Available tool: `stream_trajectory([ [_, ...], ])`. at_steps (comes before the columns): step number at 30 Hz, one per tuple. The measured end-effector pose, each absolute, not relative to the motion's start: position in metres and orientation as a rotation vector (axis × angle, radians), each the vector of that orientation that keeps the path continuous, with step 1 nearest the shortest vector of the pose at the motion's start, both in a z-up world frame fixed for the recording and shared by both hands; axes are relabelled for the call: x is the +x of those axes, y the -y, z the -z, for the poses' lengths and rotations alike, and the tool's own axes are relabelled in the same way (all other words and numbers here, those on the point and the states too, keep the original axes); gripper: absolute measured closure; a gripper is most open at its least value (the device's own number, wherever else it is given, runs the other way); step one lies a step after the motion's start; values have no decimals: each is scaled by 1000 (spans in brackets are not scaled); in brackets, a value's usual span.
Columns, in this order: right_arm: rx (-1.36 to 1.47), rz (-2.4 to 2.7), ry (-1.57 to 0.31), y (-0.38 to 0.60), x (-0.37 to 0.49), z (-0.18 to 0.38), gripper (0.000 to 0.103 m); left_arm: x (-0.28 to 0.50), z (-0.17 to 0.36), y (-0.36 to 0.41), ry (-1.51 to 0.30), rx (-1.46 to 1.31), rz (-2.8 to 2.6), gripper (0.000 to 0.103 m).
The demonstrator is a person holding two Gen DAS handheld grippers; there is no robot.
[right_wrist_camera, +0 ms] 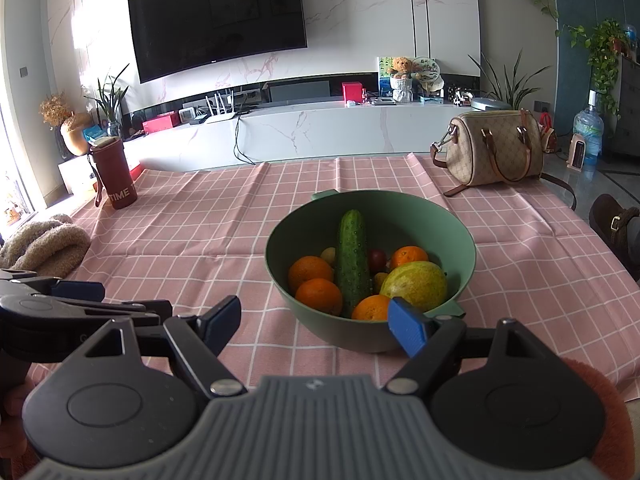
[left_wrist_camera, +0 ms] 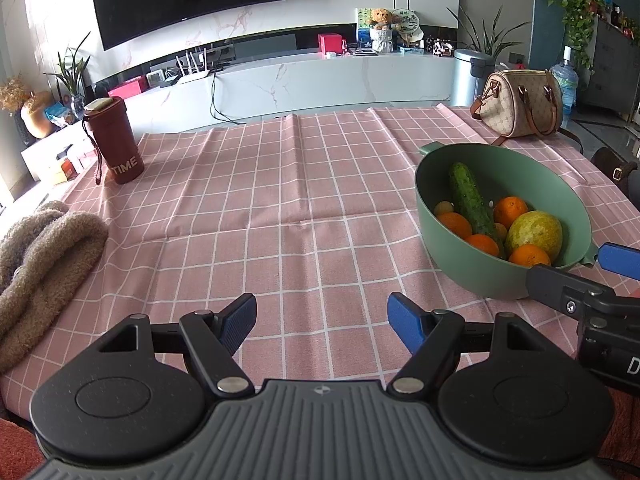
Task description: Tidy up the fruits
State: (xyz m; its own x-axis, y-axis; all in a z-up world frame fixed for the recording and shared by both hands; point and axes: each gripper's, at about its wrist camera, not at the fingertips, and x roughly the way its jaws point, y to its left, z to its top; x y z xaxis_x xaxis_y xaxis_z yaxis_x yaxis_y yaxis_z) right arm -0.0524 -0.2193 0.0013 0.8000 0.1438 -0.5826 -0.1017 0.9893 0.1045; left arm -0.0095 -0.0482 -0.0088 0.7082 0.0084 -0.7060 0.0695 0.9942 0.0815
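A green bowl [right_wrist_camera: 460, 248] stands on the pink checked tablecloth [right_wrist_camera: 200, 232]. It holds a cucumber [right_wrist_camera: 352, 260], several oranges [right_wrist_camera: 318, 296], a yellow-green fruit [right_wrist_camera: 414, 284] and small round fruits. The bowl also shows in the left wrist view [left_wrist_camera: 480, 168] at the right. My right gripper [right_wrist_camera: 316, 320] is open and empty, just in front of the bowl's near side. My left gripper [left_wrist_camera: 322, 320] is open and empty over bare cloth, left of the bowl. The right gripper's fingers [left_wrist_camera: 618, 258] reach the bowl's near rim in the left wrist view.
A brown tumbler marked TIME [left_wrist_camera: 116, 144] stands at the table's far left. A fuzzy beige cloth [left_wrist_camera: 40, 256] lies at the left edge. A beige handbag [right_wrist_camera: 492, 148] sits at the far right. A TV wall and a white console lie beyond the table.
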Motion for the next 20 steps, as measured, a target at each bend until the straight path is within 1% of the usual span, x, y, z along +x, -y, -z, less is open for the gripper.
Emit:
stream_trajectory([
  [20,70,-132,-630,220,-53,-1,26,-10,9,50,-794,109,38,16],
])
